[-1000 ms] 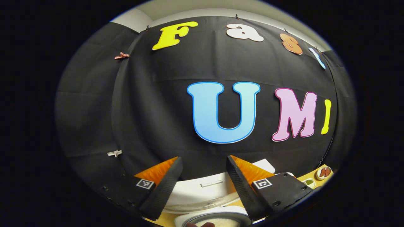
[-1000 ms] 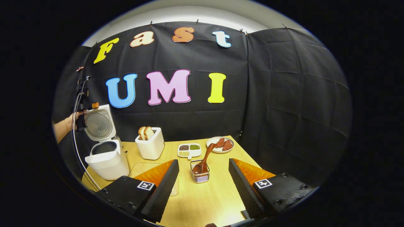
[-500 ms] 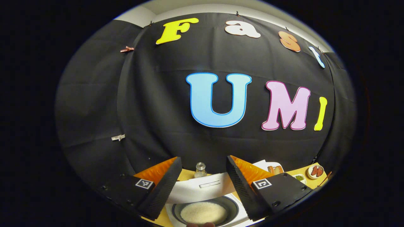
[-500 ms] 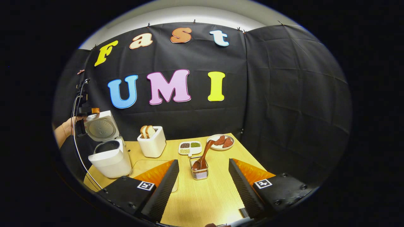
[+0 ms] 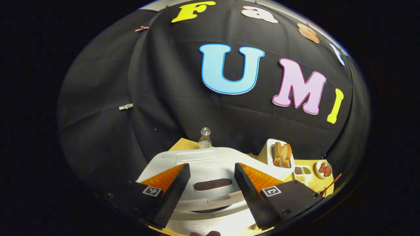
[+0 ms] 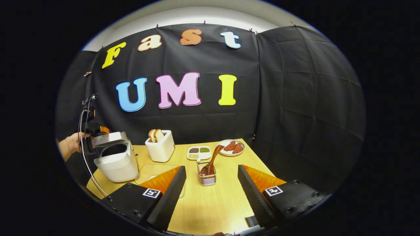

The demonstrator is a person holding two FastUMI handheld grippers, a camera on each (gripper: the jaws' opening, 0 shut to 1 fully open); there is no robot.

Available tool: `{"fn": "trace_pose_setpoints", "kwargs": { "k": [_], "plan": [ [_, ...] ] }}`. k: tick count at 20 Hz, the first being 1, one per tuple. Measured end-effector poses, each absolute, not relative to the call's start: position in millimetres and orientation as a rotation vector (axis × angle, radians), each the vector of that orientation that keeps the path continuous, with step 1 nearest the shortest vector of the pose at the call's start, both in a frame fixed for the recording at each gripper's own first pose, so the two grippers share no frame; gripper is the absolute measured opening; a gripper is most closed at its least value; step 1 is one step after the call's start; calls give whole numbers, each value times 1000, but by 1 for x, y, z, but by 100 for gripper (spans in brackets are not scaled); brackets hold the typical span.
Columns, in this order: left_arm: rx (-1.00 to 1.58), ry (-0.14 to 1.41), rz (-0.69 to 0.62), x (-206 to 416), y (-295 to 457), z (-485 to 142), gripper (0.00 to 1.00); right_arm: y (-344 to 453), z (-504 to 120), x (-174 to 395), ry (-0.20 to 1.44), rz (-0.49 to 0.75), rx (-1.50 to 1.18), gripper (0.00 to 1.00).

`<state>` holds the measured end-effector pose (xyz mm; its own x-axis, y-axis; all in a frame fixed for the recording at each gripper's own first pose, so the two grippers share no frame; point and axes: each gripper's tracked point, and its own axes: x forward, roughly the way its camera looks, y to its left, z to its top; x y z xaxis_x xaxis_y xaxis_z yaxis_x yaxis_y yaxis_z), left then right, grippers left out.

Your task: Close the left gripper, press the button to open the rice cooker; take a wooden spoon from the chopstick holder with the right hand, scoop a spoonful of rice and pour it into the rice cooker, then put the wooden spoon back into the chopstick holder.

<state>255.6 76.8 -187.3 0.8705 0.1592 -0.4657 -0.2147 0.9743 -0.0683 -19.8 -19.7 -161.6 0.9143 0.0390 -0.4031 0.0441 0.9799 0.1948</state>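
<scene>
- White rice cooker (image 6: pixel 116 162) stands at the table's (image 6: pixel 210 203) left edge, lid (image 5: pixel 210 170) nearly down, a narrow gap left over the pot.
- My left gripper (image 5: pixel 210 188) hangs just above that lid, fingers apart, gripping nothing.
- My right gripper (image 6: pixel 211 193) hovers over the table's near edge, fingers spread, empty.
- Wooden spoon (image 6: pixel 211 162) leans in the chopstick holder (image 6: pixel 207 177) mid-table, straight ahead of my right gripper.
</scene>
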Motion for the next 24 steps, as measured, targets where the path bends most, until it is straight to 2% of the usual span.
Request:
{"fn": "trace_pose_setpoints", "kwargs": {
  "k": [11,24],
  "plan": [
    [-79,588,244,212,60,-262,98,-18,-165,-18,421,24,197,99],
    [-113,520,217,197,59,-267,99,20,-169,39,421,155,176,99]
  ]
}}
